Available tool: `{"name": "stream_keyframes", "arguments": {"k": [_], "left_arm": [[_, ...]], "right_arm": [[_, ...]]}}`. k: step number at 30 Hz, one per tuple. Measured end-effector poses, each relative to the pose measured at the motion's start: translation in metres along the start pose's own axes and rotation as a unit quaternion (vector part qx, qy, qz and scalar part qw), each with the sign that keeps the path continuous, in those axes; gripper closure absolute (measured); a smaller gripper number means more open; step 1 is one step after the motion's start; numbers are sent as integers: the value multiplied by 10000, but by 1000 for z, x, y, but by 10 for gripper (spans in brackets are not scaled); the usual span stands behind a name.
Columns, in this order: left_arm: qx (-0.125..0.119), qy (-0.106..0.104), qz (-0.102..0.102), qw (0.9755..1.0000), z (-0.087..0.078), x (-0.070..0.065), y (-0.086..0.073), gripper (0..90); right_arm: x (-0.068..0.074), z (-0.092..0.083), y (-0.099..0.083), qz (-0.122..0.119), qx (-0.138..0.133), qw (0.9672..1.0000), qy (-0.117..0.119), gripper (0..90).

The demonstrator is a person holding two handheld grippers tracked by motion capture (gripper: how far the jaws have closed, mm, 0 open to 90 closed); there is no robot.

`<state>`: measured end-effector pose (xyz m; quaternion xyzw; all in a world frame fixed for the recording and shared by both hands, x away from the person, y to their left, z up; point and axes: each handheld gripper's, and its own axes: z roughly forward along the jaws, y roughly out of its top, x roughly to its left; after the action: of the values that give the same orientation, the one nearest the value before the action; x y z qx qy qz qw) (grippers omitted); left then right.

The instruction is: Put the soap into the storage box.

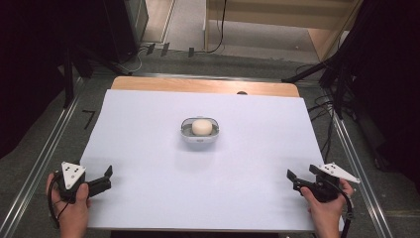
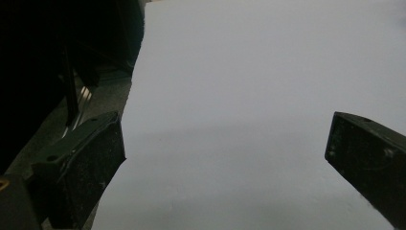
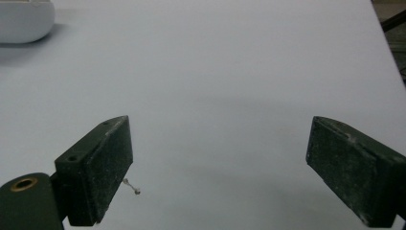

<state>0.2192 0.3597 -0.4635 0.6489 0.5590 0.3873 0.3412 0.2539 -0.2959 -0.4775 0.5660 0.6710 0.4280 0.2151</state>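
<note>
A pale round ball (image 1: 201, 127) sits in a small white bowl (image 1: 185, 134) mid-table, well ahead of both grippers and between their lines. The left gripper (image 1: 106, 177) rests at the near left edge of the white sheet (image 1: 148, 188), jaws spread, empty. The right gripper (image 1: 299, 179), at the near right edge, points toward the bowl, jaws parted with nothing between.

A wooden table (image 1: 203, 86) carries a white sheet (image 1: 148, 163) covering nearly all of it, bare wood showing along the twelve o'clock edge. A small white bowl (image 1: 199, 136) holding a pale round ball (image 1: 201, 127) sits just toward twelve o'clock of centre.
</note>
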Motion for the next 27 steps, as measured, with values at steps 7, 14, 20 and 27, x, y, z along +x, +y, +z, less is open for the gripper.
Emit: {"name": "stream_keyframes", "arguments": {"k": [7, 14, 20, 27], "left_arm": [[11, -12, -18, 10000, 0, 0, 0, 5], [11, -16, -23, 10000, 0, 0, 0, 5], [44, -27, -29, 10000, 1, 1, 0, 4], [46, -27, -41, 10000, 1, 1, 0, 4]], "right_arm": [[-16, -13, -7, 60, -13, 10000, 6, 81], [-28, -25, -14, 88, -34, 9998, -190, 75], [-42, -36, -20, 157, -47, 9993, -328, 41], [-51, -44, -26, 270, -59, 9988, -398, 32]]}}
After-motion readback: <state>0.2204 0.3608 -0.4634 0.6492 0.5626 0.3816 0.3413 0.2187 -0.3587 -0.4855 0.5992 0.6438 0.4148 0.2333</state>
